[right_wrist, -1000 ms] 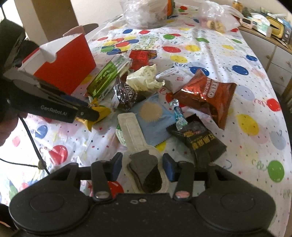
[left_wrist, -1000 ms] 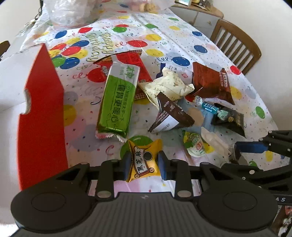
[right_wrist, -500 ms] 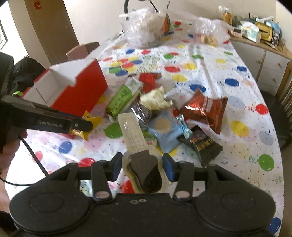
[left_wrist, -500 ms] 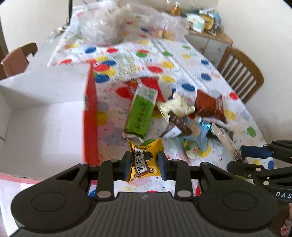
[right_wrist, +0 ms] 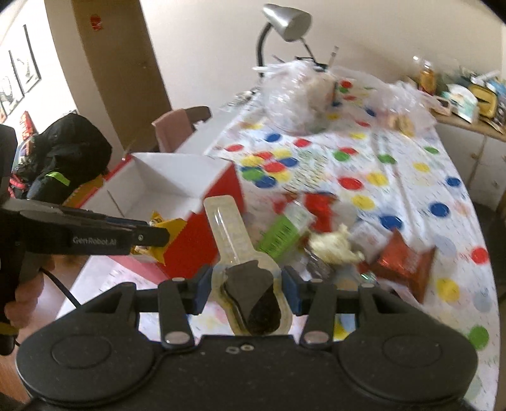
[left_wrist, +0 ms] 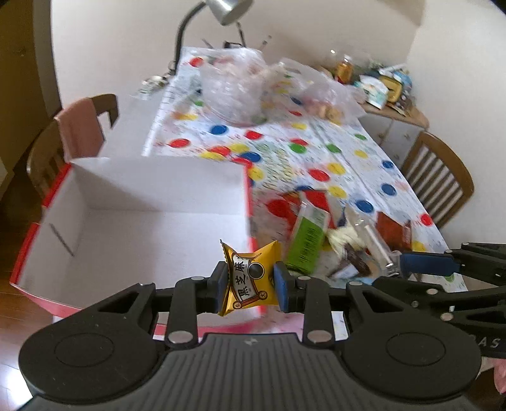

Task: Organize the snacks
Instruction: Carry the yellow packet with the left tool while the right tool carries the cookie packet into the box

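Note:
My left gripper (left_wrist: 252, 282) is shut on a small yellow snack packet (left_wrist: 249, 278), held in the air over the near right corner of the open red box (left_wrist: 132, 227) with a white inside. From the right wrist view the same packet (right_wrist: 161, 229) hangs at the box's (right_wrist: 202, 227) near wall. My right gripper (right_wrist: 246, 292) is shut on a clear plastic pack with a dark snack (right_wrist: 249, 284) inside, lifted above the table. A pile of loose snacks lies on the dotted tablecloth (right_wrist: 395, 170): a green bar (left_wrist: 308, 234), a red-brown bag (right_wrist: 408, 268) and a crumpled pale packet (right_wrist: 335, 245).
Clear plastic bags (left_wrist: 234, 91) sit at the table's far end under a desk lamp (right_wrist: 284, 19). Wooden chairs stand at the left (left_wrist: 60, 142) and right (left_wrist: 439, 180). A cluttered sideboard (left_wrist: 385, 91) is at the back right. A person's hand (right_wrist: 22, 294) grips the left tool.
Both grippers have risen with their snacks. The left one has carried the yellow packet leftwards from above the tablecloth to over the box's corner; the box's white inside now fills its view.

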Demonstrator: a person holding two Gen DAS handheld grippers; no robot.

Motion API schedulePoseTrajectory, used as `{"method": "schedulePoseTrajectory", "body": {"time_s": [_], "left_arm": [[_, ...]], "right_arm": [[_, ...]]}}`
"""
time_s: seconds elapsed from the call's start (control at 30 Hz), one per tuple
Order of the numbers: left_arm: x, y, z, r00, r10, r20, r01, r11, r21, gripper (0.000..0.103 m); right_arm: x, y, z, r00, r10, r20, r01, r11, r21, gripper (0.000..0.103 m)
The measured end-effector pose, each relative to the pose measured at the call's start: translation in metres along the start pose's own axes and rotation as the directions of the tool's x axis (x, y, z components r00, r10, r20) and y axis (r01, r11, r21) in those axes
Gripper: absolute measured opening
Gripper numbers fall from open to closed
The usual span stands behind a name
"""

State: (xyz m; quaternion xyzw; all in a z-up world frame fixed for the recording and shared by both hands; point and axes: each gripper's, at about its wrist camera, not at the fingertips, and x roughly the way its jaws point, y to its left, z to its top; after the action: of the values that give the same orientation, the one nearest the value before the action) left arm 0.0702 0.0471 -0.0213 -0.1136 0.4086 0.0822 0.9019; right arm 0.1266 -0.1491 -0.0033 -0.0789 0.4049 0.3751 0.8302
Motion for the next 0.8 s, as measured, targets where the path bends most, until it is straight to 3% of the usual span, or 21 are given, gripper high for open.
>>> {"method": "schedulePoseTrajectory", "body": {"time_s": [0.37, 0.8], "left_arm": [[-0.012, 0.072, 0.014, 0.996, 0.084, 0.025, -0.083, 0.996, -0.039, 0.03], [0.012, 0.144, 0.017, 0.988, 0.154, -0.027, -0.156, 0.985, -0.072, 0.03]], "right_arm": [[0.049, 0.071, 0.048, 0.999, 0.041, -0.003, -0.041, 0.996, -0.074, 0.046], [0.119, 0.127, 0.067, 0.996, 0.029, -0.079, -0.042, 0.987, -0.157, 0.046]]}}
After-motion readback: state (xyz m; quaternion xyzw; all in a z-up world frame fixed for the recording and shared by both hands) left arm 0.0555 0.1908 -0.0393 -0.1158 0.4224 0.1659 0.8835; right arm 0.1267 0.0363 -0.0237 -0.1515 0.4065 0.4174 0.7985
